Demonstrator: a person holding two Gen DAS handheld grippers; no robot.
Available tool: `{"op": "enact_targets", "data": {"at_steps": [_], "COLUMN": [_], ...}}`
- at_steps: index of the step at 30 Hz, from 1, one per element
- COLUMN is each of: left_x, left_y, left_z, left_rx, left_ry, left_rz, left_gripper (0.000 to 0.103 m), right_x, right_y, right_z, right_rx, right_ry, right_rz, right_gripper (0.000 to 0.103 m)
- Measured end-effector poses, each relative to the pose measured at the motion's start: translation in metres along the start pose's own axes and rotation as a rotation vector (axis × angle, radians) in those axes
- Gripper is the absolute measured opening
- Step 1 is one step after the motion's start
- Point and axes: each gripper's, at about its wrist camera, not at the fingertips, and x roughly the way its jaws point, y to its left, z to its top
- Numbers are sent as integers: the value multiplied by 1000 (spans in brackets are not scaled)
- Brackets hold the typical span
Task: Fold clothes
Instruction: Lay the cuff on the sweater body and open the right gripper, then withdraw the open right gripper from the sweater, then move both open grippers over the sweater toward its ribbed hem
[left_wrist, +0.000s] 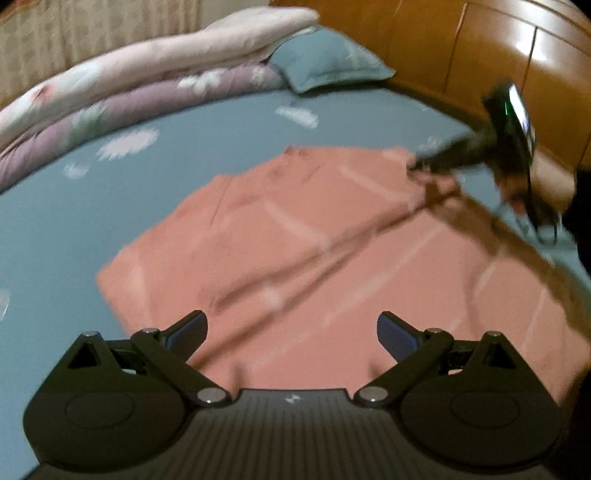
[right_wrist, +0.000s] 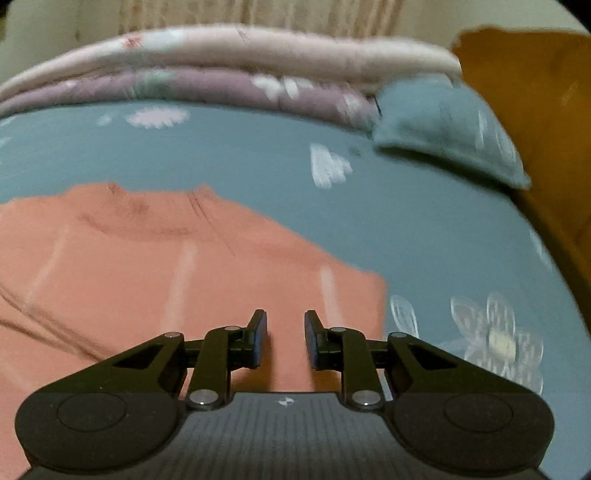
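Observation:
A salmon-pink garment (left_wrist: 295, 240) lies spread on the blue flowered bed sheet (left_wrist: 184, 147), with a long crease running across it. My left gripper (left_wrist: 291, 321) hovers over its near edge, jaws wide apart and nothing between them. My right gripper (left_wrist: 417, 166), blurred and held by a hand (left_wrist: 546, 177), reaches to the garment's far right corner. In the right wrist view, the right gripper (right_wrist: 285, 325) stands above the garment (right_wrist: 147, 266) near its right edge. Its pads are a narrow gap apart with no cloth between them. The neckline (right_wrist: 147, 210) lies ahead of it.
Folded pink and purple quilts (left_wrist: 147, 74) are stacked along the far side of the bed, next to a blue pillow (left_wrist: 325, 59). A glossy wooden headboard (left_wrist: 480, 48) bounds the right side. Bare sheet (right_wrist: 406, 221) lies to the right of the garment.

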Motion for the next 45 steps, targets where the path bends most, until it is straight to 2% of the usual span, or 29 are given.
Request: {"op": "enact_targets", "data": {"at_steps": [2, 5, 7, 9, 11, 13, 16, 18, 20, 21, 23, 26, 29, 30, 32, 35, 36, 38, 40, 42, 45], "left_x": [17, 48, 71, 95, 117, 116, 114, 115, 114, 113, 112, 109, 103, 100, 96, 102, 101, 95, 87, 75, 59], "left_y": [0, 3, 8, 17, 25, 25, 26, 30, 38, 42, 45, 47, 44, 42, 41, 45, 45, 39, 34, 27, 18], "left_z": [20, 43, 46, 38, 29, 18, 13, 12, 12, 12, 9, 8, 14, 14, 13, 0, -1, 3, 6, 5, -9], "left_rx": [10, 2, -22, -67, -105, -84, -74, -90, -131, -149, -176, -199, -196, -190, -182, -191, -185, -172, -159, -142, -131], "left_ry": [-29, -43, -15, 53, 108, 69, 68, 62, 50, 42, 21, 9, 32, 31, 29, 13, 4, 23, 41, 52, 77], "left_rz": [-16, -30, -30, -12, 3, -12, -23, -37, -60, -71, -90, -110, -73, -58, -30, -41, -39, -16, 11, 31, 33], "left_gripper": [98, 98, 98, 98, 98, 102, 102, 102, 102, 102, 102, 102, 102, 102, 102, 102, 102, 102, 102, 102, 102], "right_x": [3, -7, -12, -18, -23, -21, 0, 24, 48, 53, 53, 47, 36, 29, 19, 32, 34, 35, 25, 8, -14], "right_y": [-3, -9, -14, -15, -19, -25, -36, -41, -48, -54, -64, -62, -55, -50, -42, -41, -50, -64, -57, -44, -28], "right_z": [-19, -38, -43, -39, -27, -14, 5, 9, 5, -1, -6, -4, -2, -1, -2, -15, -17, -20, -15, -13, -15], "right_rx": [-2, 46, 78, 89, 86, 100, 136, 147, 158, 176, 228, 228, 208, 190, 167, 160, 232, 348, 305, 228, 211], "right_ry": [37, 5, 4, 2, -41, -77, -95, -61, 10, -6, -23, -7, -9, -21, -35, 14, 21, 36, 28, -1, -39], "right_rz": [-14, 5, 19, 28, 24, 26, 39, 34, 17, 26, 55, 27, 6, 3, 15, 8, 22, 45, 5, 12, 133], "right_gripper": [27, 27, 27, 28, 31, 34, 34, 34, 35, 38, 38, 38, 41, 45, 58, 75, 82, 83, 83, 83, 85]}}
